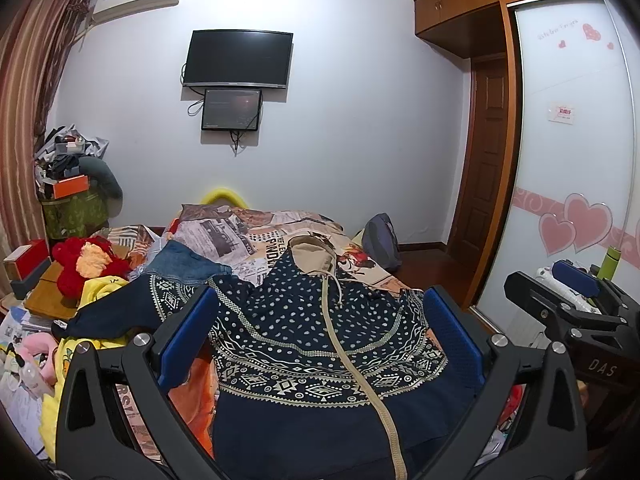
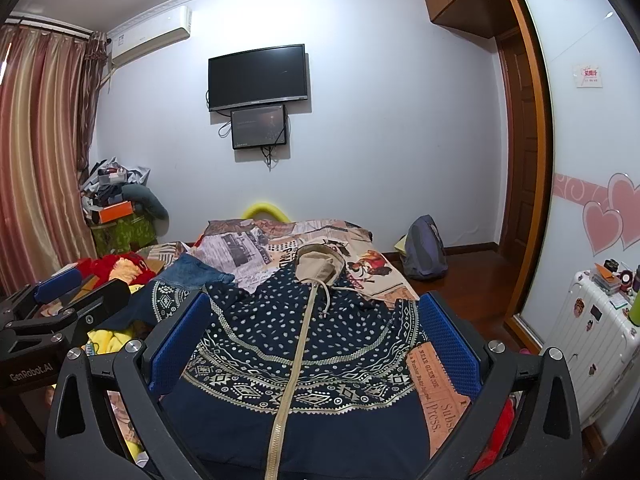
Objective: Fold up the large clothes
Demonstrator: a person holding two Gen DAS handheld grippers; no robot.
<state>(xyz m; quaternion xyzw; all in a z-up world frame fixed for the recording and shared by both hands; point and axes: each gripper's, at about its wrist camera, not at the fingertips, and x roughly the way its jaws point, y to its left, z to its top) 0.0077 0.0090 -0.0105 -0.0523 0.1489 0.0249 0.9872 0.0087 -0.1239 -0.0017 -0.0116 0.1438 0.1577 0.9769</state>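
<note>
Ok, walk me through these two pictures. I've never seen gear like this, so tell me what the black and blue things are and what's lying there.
No robot here: a person holds a two-finger gripper in each hand, each carrying a fisheye camera looking forward along its fingers.

One picture comes from the left gripper, the other from the right gripper. The black arms with blue pads in the foreground are each gripper's own fingers. Each view also catches the other gripper at its edge.

Both grippers are open and hold nothing.

On the bed lies a dark blue patterned hoodie, spread out front up, with a beige zipper and hood. Jeans lie beside it.
</note>
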